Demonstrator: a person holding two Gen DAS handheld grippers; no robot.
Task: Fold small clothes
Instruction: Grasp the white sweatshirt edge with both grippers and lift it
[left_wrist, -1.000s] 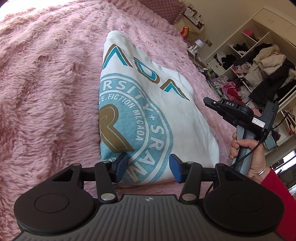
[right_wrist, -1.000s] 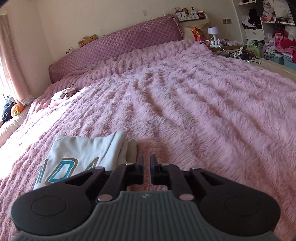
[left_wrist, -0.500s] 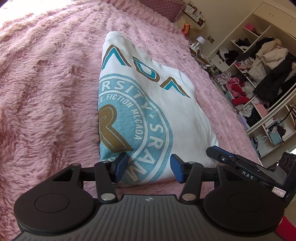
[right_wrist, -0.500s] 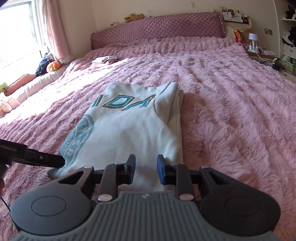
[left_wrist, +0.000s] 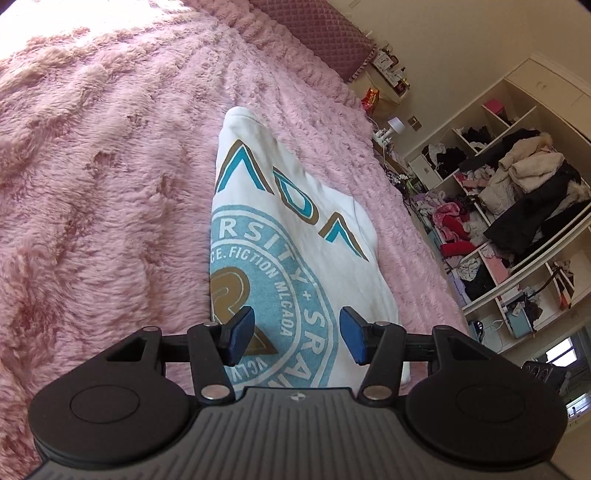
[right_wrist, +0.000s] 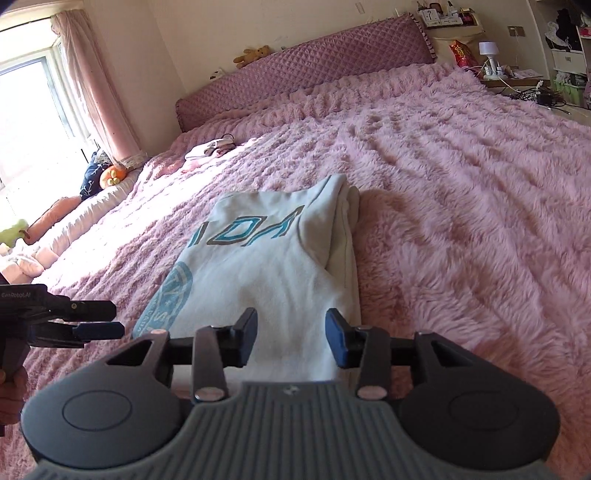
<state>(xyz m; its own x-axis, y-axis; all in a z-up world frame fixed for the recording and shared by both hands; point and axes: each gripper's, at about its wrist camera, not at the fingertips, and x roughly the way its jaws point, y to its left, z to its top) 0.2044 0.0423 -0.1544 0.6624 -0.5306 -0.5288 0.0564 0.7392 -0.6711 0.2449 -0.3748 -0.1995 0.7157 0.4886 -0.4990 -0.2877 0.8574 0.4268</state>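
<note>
The white printed sweatshirt lies flat on the pink plush bedspread, already narrowed into a long strip with its sides turned in, which leaves its near short edge as the natural place to take hold for the next fold. Both tools face that edge, probably for that reason. The left gripper has its jaws apart with nothing between them; the teal crest shows through the gap, just beyond the blue pads. The right gripper has just been opening its jaws, which now stand apart and empty above the strip's near right corner. In the right wrist view, the left gripper sits beside the sweatshirt's left edge, not touching it.
</note>
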